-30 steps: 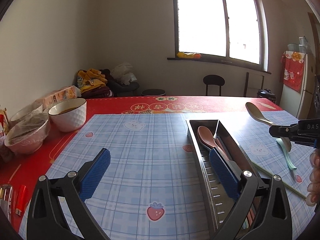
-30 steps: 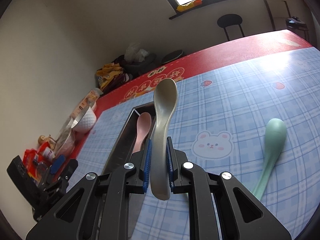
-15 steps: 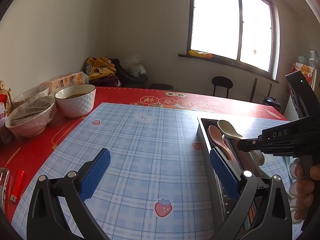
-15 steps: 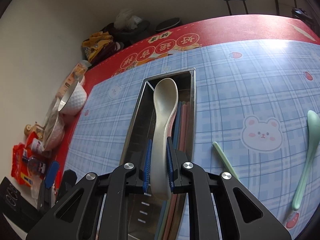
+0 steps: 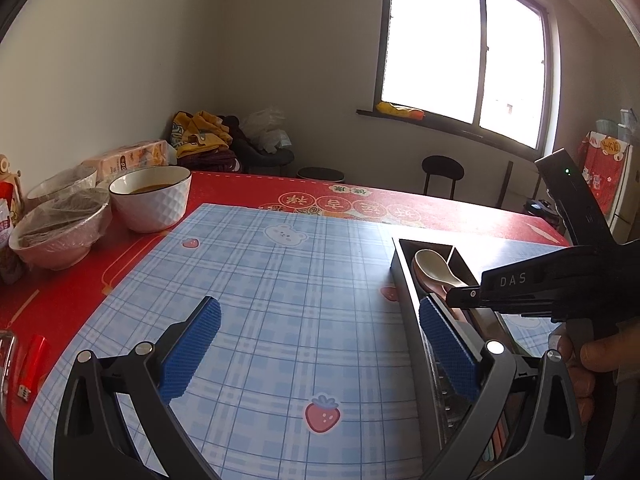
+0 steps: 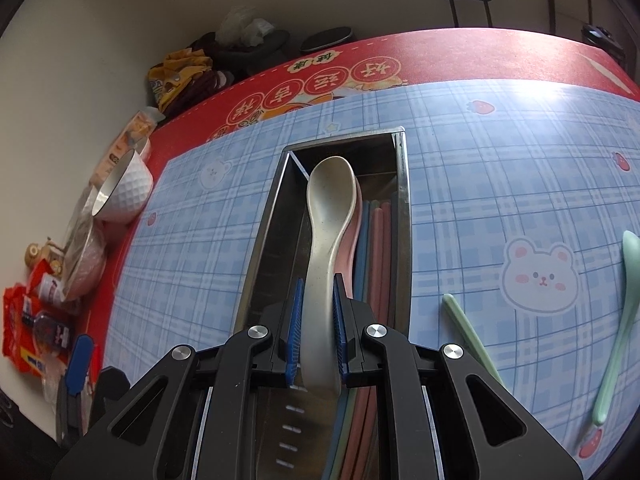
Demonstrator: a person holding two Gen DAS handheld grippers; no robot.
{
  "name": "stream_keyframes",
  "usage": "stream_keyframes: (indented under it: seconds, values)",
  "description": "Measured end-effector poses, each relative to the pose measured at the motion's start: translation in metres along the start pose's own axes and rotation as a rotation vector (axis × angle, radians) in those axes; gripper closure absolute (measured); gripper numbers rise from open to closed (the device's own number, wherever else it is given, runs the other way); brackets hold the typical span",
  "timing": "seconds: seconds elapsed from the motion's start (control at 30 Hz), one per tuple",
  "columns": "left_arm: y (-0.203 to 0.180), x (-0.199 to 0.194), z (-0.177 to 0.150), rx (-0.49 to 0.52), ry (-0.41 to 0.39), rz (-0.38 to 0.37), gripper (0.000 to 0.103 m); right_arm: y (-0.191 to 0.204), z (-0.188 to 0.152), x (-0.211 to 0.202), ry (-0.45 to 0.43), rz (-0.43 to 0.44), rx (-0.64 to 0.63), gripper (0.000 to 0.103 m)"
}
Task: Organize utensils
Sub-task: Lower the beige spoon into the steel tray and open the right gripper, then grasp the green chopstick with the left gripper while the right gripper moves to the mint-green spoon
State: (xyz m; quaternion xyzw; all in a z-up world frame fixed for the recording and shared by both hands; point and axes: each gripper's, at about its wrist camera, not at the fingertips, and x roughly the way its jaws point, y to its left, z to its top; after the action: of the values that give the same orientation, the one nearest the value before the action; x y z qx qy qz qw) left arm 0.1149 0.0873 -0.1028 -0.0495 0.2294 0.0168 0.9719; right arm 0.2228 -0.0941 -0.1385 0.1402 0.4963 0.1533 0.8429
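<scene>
Right gripper, black frame with blue ribbed pads: clamped narrow on the handle of a beige speckled plastic spoon, bowl pointing away, held over the long stainless-steel utensil tray.

Beneath the beige spoon: a pink plastic spoon, mostly covered. Beside it in the tray's right compartment: coloured chopsticks, blue, pink and green, their near ends cut off.

Right-wrist view only: a pale green chopstick and a mint green spoon on the blue plaid mat, right of the tray.

Left gripper: spread wide, nothing between the pads, above the mat left of the tray. Its view alone shows the person's hand gripping the right tool.

Far left on the red worktop: a white faceted bowl and a film-covered bowl; contents unclear.
</scene>
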Motion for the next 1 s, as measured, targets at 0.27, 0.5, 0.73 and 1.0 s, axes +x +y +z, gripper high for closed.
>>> stream_keyframes:
  seconds: [0.27,0.5,0.73,1.0]
  values:
    - [-0.002,0.000,0.000,0.004,0.002,-0.003,0.006,0.010,0.002,0.000,-0.013,-0.029,-0.065,0.087]
    - [-0.001,-0.001,0.000,-0.003,0.001,-0.011,0.006,0.022,0.003,-0.020,-0.107,-0.065,-0.159,0.087]
    - [-0.002,0.000,-0.001,0.001,0.004,-0.017,0.006,0.015,-0.004,-0.048,-0.211,-0.099,-0.246,0.087]
    - [-0.001,-0.001,-0.002,-0.004,0.000,-0.038,0.006,-0.027,-0.023,-0.085,-0.297,-0.138,-0.278,0.087]
